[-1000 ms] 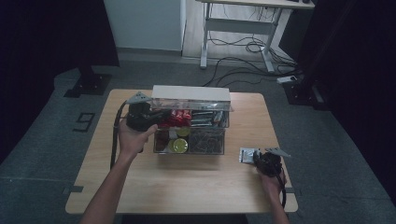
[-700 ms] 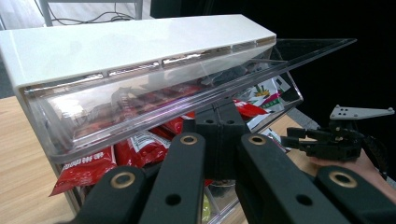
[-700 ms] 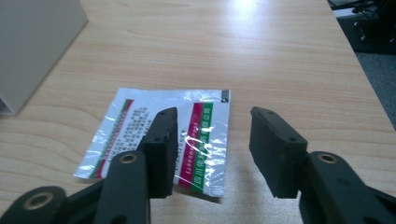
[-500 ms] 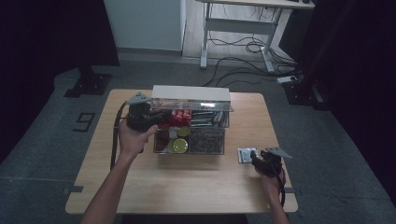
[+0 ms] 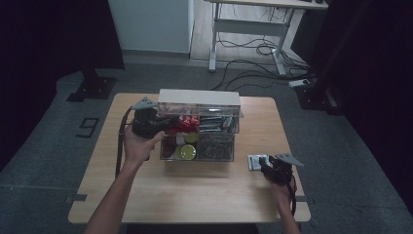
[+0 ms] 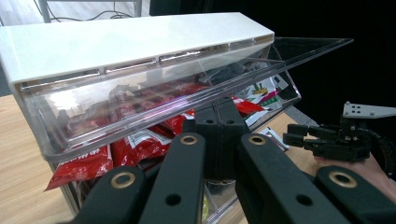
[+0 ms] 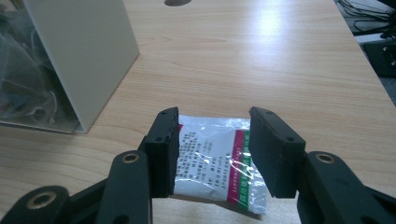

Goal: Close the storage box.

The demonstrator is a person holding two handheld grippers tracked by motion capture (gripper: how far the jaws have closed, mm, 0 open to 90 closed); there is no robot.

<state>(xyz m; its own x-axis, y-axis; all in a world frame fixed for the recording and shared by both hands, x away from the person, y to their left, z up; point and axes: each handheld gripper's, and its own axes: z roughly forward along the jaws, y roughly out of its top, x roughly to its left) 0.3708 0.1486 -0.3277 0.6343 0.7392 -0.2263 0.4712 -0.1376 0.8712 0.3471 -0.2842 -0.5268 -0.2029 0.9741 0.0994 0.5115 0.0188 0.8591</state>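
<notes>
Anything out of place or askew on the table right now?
One white sachet lies loose on the table, apart from the clear organizer. The right tongs straddle it. The organizer's upper flap is tilted open, held by the left tongs.

Centre of high view: blocked by clear organizer (image 5: 198, 127), lid tilted up.
Lower frame: bare table (image 5: 195, 195), passage left free.
Lower right: packet (image 5: 254, 161) lying flat.

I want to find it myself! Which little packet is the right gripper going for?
Look at the wooden table, then right of the clear drawer box. Flat on the bare wood lies a small packet, between the right gripper's open jaws. It's white and shiny with a red-and-green edge, unlike the red packets inside the box.
</notes>
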